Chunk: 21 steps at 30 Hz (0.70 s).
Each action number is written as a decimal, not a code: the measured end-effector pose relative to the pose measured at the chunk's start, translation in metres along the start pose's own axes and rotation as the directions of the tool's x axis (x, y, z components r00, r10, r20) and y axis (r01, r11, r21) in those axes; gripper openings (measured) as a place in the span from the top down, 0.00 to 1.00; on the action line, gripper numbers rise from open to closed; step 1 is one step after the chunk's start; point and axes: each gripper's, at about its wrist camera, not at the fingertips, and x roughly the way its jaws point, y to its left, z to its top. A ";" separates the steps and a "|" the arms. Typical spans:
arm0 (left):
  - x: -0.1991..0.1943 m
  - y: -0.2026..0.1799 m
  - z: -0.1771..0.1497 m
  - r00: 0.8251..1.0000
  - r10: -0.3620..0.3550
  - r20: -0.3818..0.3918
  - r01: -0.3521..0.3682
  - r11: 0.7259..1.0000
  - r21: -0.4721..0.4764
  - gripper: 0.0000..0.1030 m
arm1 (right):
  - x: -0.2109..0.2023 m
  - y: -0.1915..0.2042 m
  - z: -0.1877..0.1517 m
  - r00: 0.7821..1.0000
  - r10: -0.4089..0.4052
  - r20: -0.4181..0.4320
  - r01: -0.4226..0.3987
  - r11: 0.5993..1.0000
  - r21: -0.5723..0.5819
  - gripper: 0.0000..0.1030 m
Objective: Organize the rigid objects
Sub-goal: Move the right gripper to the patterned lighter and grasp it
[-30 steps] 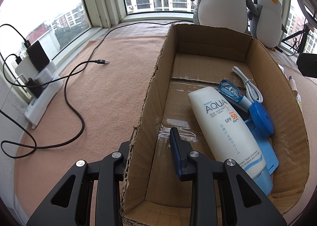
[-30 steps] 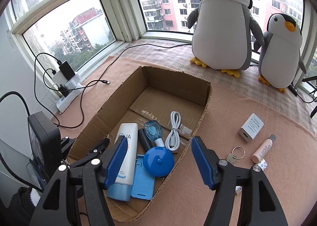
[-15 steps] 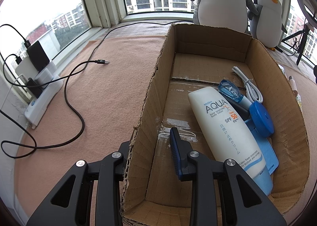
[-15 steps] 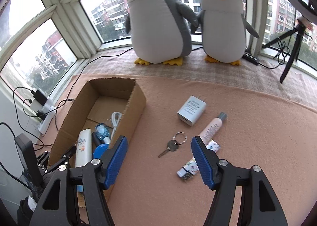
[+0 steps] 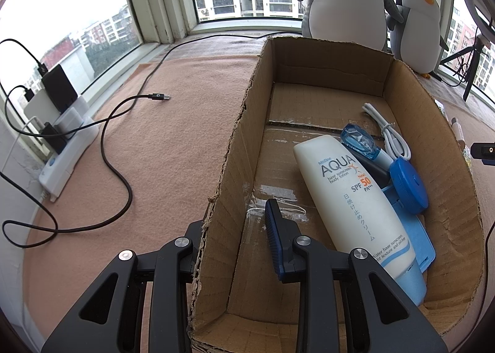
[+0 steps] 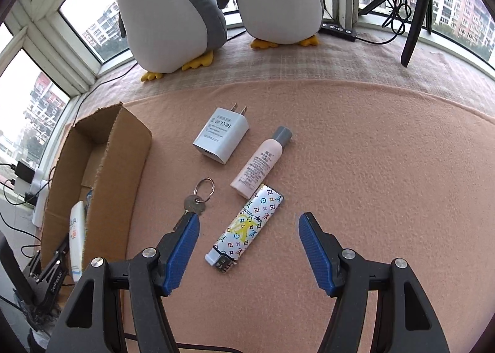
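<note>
Left tool: my grip is clenched on the cardboard box wall, near corner.
Right tool: released, jaws wide, over the lighter.
Tabletop: charger, pink bottle, key lie near the lighter.
Box contents: sunscreen tube, white cable.

Left wrist: steep down, close over cardboard box wall. Right wrist: steep down over blanket, box at 9 o'clock (shared, plus penguins at 12).
</note>
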 end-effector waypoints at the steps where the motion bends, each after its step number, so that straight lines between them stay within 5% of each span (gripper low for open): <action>1: 0.000 0.000 0.000 1.000 0.000 0.000 0.000 1.000 0.000 0.73 | 0.003 0.002 -0.001 1.000 -0.017 -0.005 0.017 1.000 -0.008 0.39; 13: 0.000 0.000 0.000 1.000 0.000 0.000 0.000 1.000 0.000 0.73 | 0.035 0.027 -0.007 0.986 -0.160 -0.044 0.153 0.979 -0.132 0.43; 21: 0.000 0.000 0.000 1.000 0.001 0.000 -0.001 1.000 0.001 0.73 | 0.027 0.009 -0.010 0.986 -0.158 -0.047 0.148 0.974 -0.172 0.51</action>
